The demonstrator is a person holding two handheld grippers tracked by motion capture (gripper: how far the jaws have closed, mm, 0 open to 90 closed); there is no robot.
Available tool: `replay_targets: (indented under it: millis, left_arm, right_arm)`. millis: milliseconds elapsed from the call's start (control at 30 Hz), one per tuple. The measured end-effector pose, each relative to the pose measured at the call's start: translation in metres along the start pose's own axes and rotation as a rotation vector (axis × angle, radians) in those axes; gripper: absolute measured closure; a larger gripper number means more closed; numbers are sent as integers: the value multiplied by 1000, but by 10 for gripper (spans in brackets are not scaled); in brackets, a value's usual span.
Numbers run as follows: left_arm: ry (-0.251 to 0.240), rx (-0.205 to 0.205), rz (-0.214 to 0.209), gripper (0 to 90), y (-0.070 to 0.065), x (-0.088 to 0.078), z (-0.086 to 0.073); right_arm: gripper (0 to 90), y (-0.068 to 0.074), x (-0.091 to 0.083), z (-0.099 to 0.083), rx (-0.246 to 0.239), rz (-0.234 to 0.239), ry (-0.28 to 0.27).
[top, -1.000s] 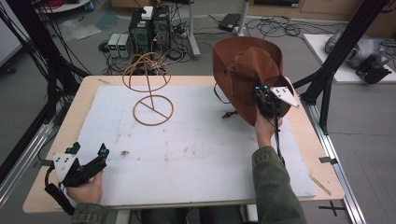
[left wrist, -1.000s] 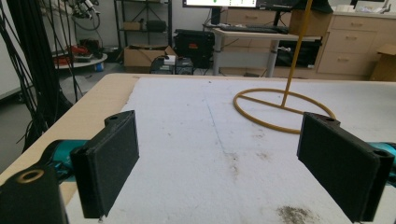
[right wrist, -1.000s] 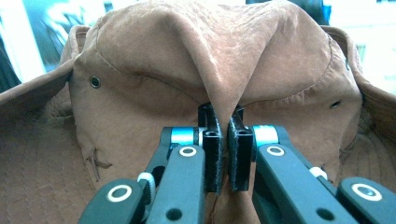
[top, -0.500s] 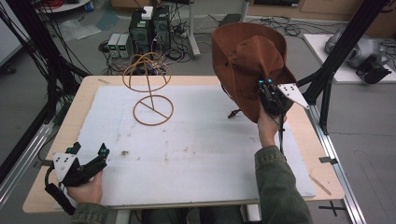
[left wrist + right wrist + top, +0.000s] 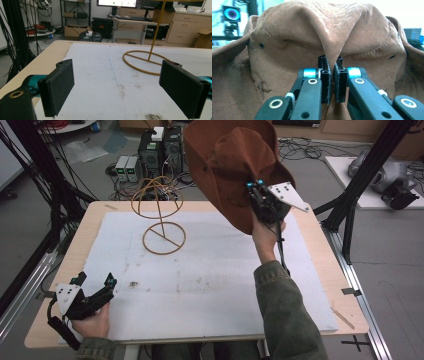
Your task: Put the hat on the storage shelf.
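Above the white-covered worktop (image 5: 210, 285), my right claw (image 5: 256, 190) pinches the floppy brown suede hat (image 5: 230, 160), up and right of the yellow wire stand (image 5: 160, 215).

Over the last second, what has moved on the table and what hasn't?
The right gripper, shut on the brown hat, has lifted it off the table, up and toward the wire stand. The left gripper stayed open at the near-left corner; the stand kept its place.

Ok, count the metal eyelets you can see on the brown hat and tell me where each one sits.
2, in the right gripper view: one eyelet on the hat left of the pinched fold, one eyelet right of it. Folds may hide others.
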State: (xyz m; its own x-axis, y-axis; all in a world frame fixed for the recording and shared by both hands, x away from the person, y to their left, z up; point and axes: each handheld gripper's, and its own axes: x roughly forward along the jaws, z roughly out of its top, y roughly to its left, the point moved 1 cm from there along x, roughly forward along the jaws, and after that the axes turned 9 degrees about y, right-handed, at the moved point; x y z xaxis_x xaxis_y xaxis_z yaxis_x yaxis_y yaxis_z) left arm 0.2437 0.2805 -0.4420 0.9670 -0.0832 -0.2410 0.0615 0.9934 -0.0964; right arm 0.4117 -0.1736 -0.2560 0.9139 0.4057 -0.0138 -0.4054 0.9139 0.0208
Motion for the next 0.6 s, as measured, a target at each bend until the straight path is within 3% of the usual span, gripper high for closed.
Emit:
replay_targets:
  millis: [167,367,600]
  left_arm:
    - [-4,-7,-3,131,1,1,0]
    - [-4,-15,-3,132,3,1,0]
    - [-7,-33,1,132,8,-1,0]
  right_arm:
    - [870,38,19,13,-30,66,-5]
    - [870,84,43,26,-23,147,-12]
    - [869,109,57,35,-15,182,-20]
